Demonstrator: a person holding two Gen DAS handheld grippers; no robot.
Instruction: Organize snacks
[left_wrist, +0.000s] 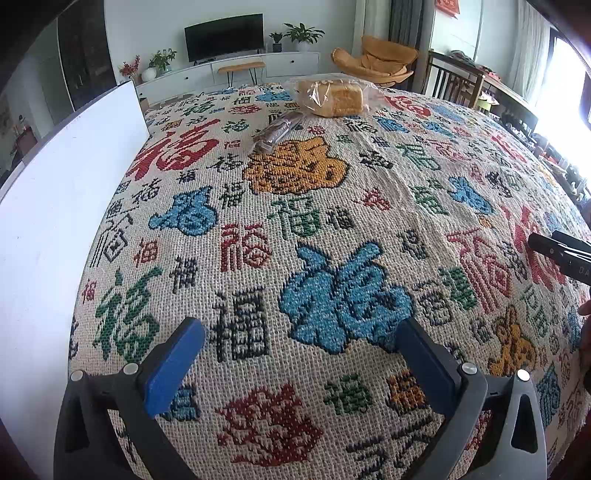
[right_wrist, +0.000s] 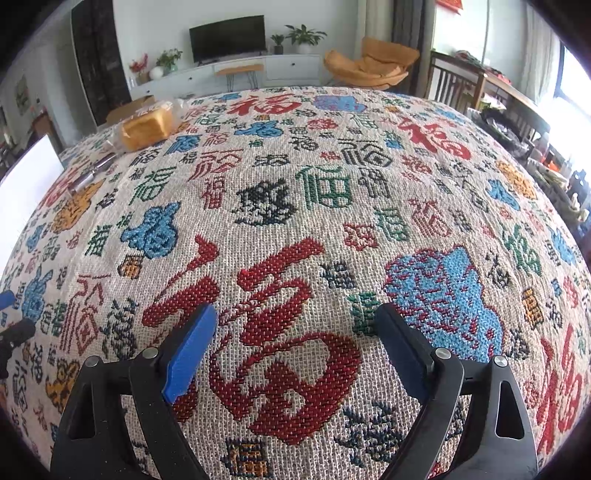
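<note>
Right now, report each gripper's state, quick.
Left gripper: open, nothing between its fingers.
Right gripper: open, nothing between its fingers.

Surface: table under a woven cloth (left_wrist: 332, 192) of coloured characters.
On it: bagged bread loaf (left_wrist: 330, 96) — far ahead of the tongs; dark wrapped bar (left_wrist: 275, 132) just before it; white board (left_wrist: 66, 206) — left edge.

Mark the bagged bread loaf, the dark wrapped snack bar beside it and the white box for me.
bagged bread loaf (left_wrist: 334, 99): left wrist view, on the loaf's cut face.
dark wrapped snack bar (left_wrist: 275, 132): left wrist view, mid-length of the wrapper.
white box (left_wrist: 74, 177): left wrist view, on its flat white side wall.
</note>
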